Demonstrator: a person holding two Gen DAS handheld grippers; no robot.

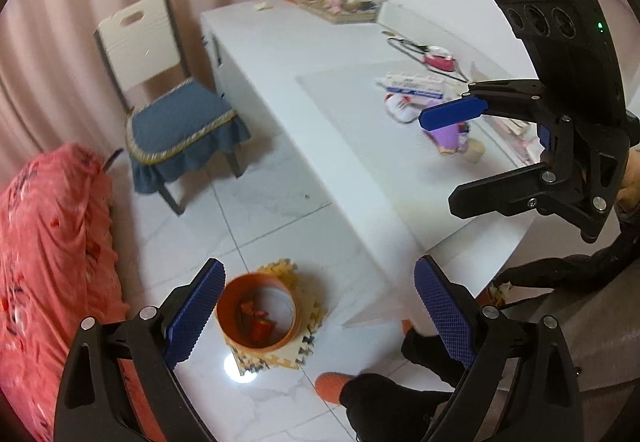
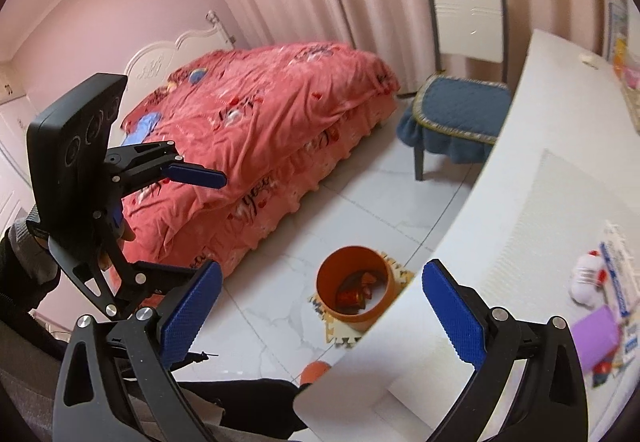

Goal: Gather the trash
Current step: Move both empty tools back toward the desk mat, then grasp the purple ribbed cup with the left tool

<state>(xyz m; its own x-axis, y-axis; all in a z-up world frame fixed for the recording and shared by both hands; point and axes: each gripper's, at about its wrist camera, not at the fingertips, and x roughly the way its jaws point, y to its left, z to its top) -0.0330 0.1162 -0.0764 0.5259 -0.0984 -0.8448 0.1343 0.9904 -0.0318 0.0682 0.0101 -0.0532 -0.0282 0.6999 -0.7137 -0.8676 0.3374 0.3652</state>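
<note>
Left gripper: released, empty, over the floor above the orange bin. Right gripper: likewise released and empty at the counter edge. We judge the remaining trash to lie on the counter, far right of both: a purple packet and white wrapper, nearer the right gripper. Left view shows the counter's far clutter; right view shows the bed.

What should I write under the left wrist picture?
Open left gripper above the orange bin with red trash inside.
</note>
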